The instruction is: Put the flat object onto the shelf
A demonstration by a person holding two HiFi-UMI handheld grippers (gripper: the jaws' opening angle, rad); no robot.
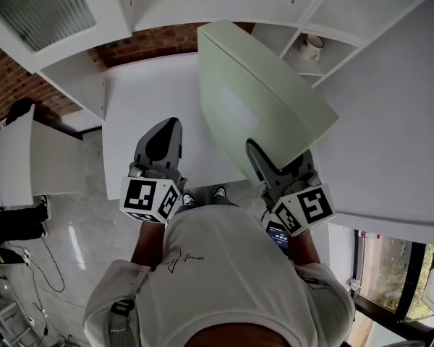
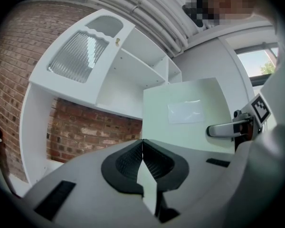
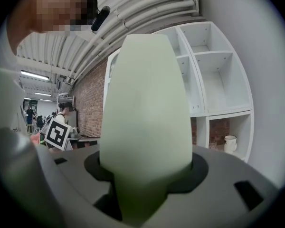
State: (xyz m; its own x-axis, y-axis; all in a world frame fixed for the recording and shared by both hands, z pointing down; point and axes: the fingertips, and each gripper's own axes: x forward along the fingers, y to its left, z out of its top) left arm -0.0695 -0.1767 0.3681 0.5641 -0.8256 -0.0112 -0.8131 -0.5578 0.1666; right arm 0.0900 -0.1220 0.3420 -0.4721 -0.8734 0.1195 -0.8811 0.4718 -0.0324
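The flat object (image 1: 260, 92) is a pale green board, and my right gripper (image 1: 264, 161) is shut on its near edge, holding it tilted up over the white table (image 1: 148, 107). The right gripper view has the board (image 3: 145, 103) rising straight out of the jaws (image 3: 145, 175), with the white shelf unit (image 3: 213, 70) behind it. My left gripper (image 1: 165, 139) hangs shut and empty to the left of the board. From the left gripper view, its jaws (image 2: 142, 148) touch at the tips, and the board (image 2: 190, 113) with the right gripper (image 2: 228, 128) on it stands to the right.
A white mug (image 1: 312, 45) stands in a lower shelf compartment (image 3: 230, 143). A cabinet door with ribbed glass (image 2: 78, 56) hangs at upper left, with a brick wall (image 2: 80, 132) behind. A white side desk (image 1: 36, 157) stands at left on the marble floor.
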